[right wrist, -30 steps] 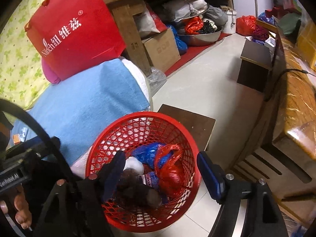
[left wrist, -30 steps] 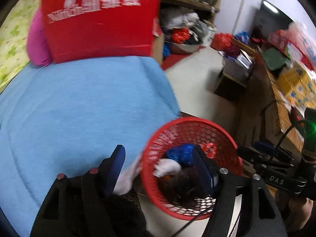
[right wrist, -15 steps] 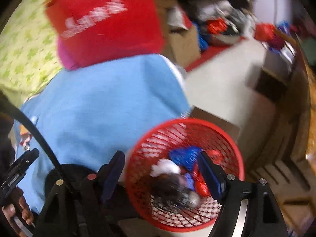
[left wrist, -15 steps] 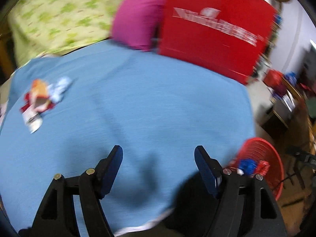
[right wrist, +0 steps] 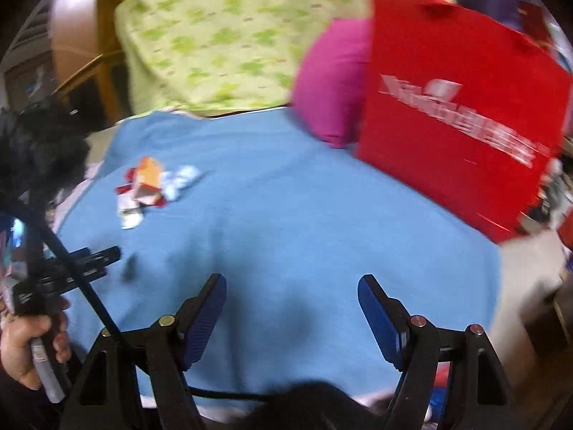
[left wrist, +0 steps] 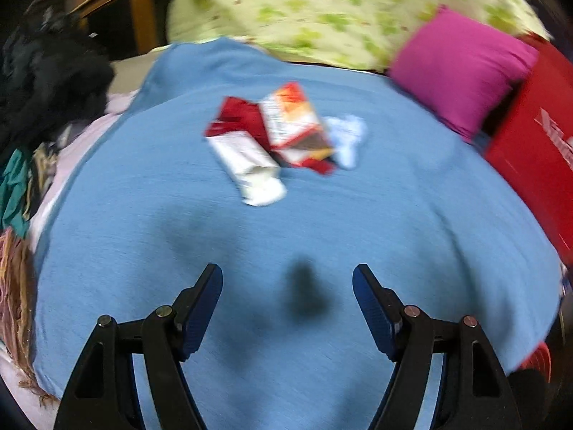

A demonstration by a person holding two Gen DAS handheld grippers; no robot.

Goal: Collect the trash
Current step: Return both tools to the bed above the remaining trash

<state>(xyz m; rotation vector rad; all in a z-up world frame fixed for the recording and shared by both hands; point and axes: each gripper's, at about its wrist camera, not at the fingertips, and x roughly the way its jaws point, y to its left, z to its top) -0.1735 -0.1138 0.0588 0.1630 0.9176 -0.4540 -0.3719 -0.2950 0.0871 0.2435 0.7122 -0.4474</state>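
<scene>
Trash: a small pile of wrappers [left wrist: 272, 143] is lying on the blue blanket [left wrist: 394, 215] of the bed.
Direction: pile is sitting ahead of the left claw [left wrist: 286, 301], well apart, slightly left of centre.
Long axis: white wrapper [left wrist: 250, 165] is running diagonally, upper left to lower right.
Nearer hand: left one, I am judging; from the right claw [right wrist: 292, 308] the pile is lying far to the left.
Claws: both are standing wide, holding nothing.
Writing: red bag [right wrist: 458, 107] is showing white letters, too blurred for reading.
</scene>
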